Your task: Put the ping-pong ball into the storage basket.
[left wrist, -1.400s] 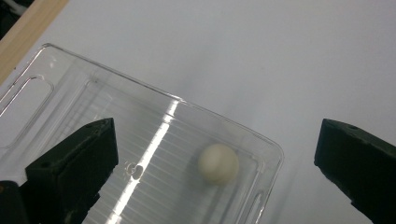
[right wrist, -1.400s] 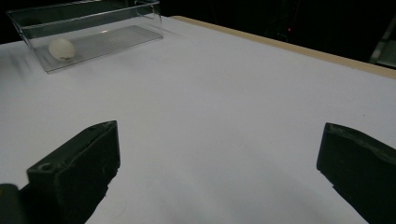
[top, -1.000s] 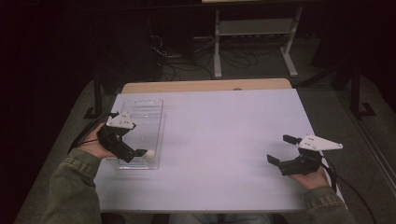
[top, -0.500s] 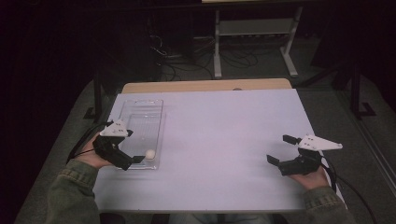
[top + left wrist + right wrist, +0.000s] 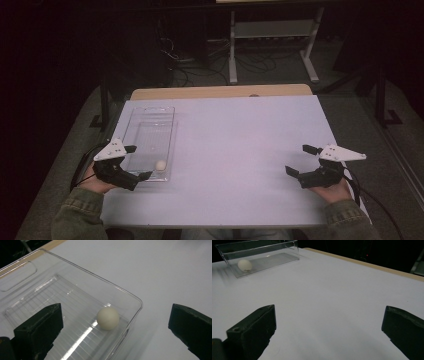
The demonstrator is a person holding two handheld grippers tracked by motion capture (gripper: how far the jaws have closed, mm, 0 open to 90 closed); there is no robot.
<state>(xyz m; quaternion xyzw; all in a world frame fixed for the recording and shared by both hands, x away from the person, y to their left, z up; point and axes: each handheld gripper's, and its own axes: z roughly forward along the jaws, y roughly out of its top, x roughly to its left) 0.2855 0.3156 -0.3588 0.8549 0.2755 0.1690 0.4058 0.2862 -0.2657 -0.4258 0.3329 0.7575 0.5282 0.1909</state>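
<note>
White tabletop [image 5: 230, 150] under dim light; left gripper [image 5: 134, 163] hovers with jaws spread wide at the near left, empty, likely just clear of the ball [image 5: 108, 318]; ball rests in the clear tray's [image 5: 150, 120] near corner; right gripper [image 5: 306, 160] idles spread, far right.

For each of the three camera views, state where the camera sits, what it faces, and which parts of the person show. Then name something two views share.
High view: above the person's side, facing forward and down on the table; forearms, hands, left claw, right claw.
Left gripper view: on the left claw, facing the ball in the clear tray between open jaws.
Right gripper view: on the right claw, facing across the table between open jaws.
Shared: both gripper views show ball and tray.
</note>
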